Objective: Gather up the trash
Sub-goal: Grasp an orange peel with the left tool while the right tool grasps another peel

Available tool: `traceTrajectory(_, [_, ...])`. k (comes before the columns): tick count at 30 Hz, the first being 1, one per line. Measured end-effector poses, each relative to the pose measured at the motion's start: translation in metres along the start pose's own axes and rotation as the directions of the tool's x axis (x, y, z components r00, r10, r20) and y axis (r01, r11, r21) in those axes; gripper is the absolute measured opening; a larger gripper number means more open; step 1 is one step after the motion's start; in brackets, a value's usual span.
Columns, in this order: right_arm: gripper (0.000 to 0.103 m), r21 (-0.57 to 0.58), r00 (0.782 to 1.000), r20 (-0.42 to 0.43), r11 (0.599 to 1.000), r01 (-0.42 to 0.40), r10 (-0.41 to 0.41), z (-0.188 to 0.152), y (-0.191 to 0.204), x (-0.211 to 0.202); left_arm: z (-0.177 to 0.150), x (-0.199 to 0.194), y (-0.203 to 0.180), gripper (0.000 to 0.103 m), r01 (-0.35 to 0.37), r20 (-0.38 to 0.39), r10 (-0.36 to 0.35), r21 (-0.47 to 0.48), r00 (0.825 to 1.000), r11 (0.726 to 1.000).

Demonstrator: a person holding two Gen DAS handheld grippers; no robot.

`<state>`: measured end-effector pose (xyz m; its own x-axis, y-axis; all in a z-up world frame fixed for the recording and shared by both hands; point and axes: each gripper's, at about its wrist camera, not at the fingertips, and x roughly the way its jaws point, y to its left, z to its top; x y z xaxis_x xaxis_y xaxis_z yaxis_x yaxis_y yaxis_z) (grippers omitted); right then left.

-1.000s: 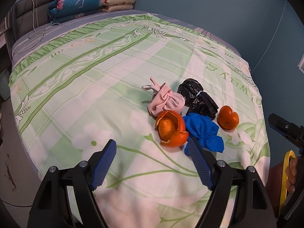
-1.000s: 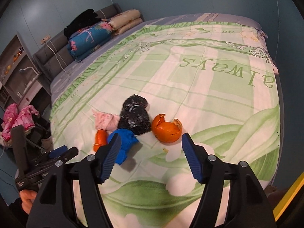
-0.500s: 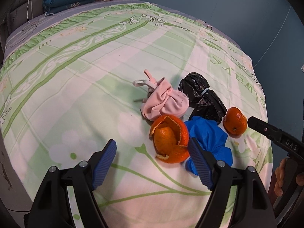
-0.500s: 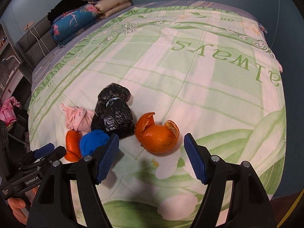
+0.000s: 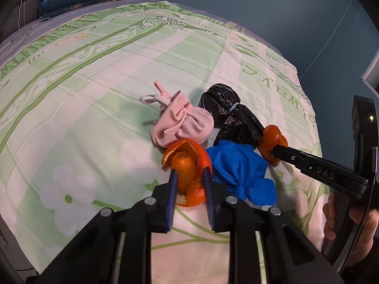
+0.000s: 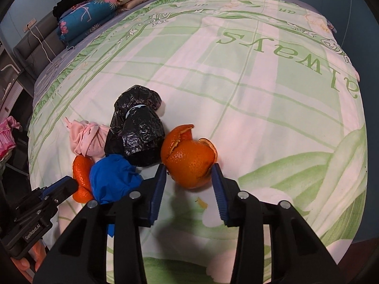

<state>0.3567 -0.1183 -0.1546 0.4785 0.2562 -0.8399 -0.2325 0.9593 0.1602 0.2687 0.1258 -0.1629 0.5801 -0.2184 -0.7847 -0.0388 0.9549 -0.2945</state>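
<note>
Two orange peels lie on the green-and-white bedsheet [image 5: 94,94] beside a blue bag [image 5: 236,165], a black bag [image 5: 234,118] and a pink cloth bundle [image 5: 182,123]. My left gripper [image 5: 189,172] is shut on the nearer orange peel [image 5: 187,158]. In the right wrist view, my right gripper [image 6: 188,168] straddles the other orange peel [image 6: 189,158]. Its jaws are closing and both pads touch the peel's sides. The left gripper [image 6: 59,187] shows at the left of that view, on its peel [image 6: 80,170].
Folded quilts and pillows [image 6: 90,11] are stacked at the head of the bed. The bed's near edge runs just under both grippers. A person's hand [image 5: 343,213] holds the right gripper's handle. Pink clothing [image 6: 7,135] lies off the bed at the left.
Both grippers came down and forward to the peels. The left jaws went from wide open to shut on its peel; the right jaws narrowed onto the other peel.
</note>
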Motion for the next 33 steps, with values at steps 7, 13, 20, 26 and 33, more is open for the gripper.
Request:
traceTrajectory(7, [0.026,-0.002,1.000,0.011,1.000,0.005,-0.005,-0.002,0.005,-0.005,-0.002,-0.006,0.006,0.000,0.004,0.007,-0.004,-0.012,1.000,1.000])
traceTrajectory(13, [0.025,0.001,1.000,0.022,1.000,-0.001,0.001,-0.007,0.007,-0.015,-0.006,-0.014,0.014,0.000,0.005,0.014,-0.005,-0.035,1.000,0.999])
traceTrajectory(20, [0.024,-0.019,0.998,0.054,1.000,-0.020,0.021,-0.012,0.013,-0.036,-0.007,-0.026,0.014,0.000,0.006,0.035,-0.005,-0.028,0.999,1.000])
traceTrajectory(26, [0.024,-0.021,0.997,0.067,0.999,-0.047,0.049,-0.016,0.014,-0.047,0.000,-0.025,0.008,0.027,0.022,0.020,-0.021,-0.034,1.000,0.999])
traceTrajectory(33, [0.024,-0.022,0.994,0.077,0.997,-0.080,0.081,-0.018,0.015,-0.055,0.009,0.007,0.000,0.046,-0.020,-0.032,0.020,-0.007,0.999,1.000])
